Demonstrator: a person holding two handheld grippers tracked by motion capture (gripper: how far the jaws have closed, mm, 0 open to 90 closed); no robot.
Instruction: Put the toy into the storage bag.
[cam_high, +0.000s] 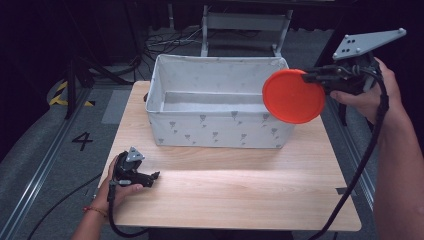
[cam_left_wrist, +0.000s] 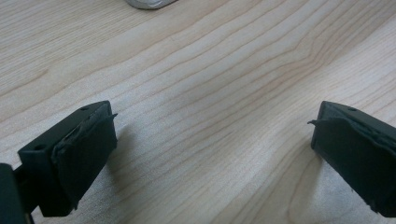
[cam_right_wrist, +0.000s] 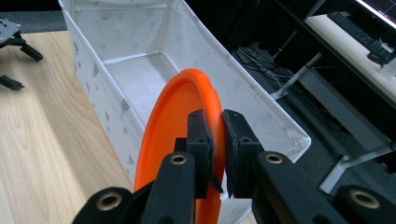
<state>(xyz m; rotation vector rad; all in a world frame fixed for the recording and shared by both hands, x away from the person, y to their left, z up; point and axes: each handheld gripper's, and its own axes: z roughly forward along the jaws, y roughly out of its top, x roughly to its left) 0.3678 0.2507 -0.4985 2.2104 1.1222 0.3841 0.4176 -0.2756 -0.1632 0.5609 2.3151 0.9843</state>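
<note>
An orange plate (cam_high: 292, 96) hangs on edge in the air over the right end of a white fabric box (cam_high: 175, 132). My right gripper (cam_high: 309, 77) is shut on the plate's rim, held up at the right of the table. The right gripper view looks along the jaws, whose pads pinch the orange plate (cam_right_wrist: 177, 126) above the open box (cam_right_wrist: 140, 84). My left gripper (cam_high: 152, 179) rests low on the wooden table (cam_high: 240, 190) near its front left. Its fingertips (cam_left_wrist: 88, 144) stand wide apart with bare wood between them.
The box has nothing in it and takes up the back half of the table. Past the table's far edge stand a metal frame (cam_high: 245, 25) and cables (cam_high: 165, 42) on the floor. A strip of dark tape (cam_high: 344, 190) marks the right table edge.
</note>
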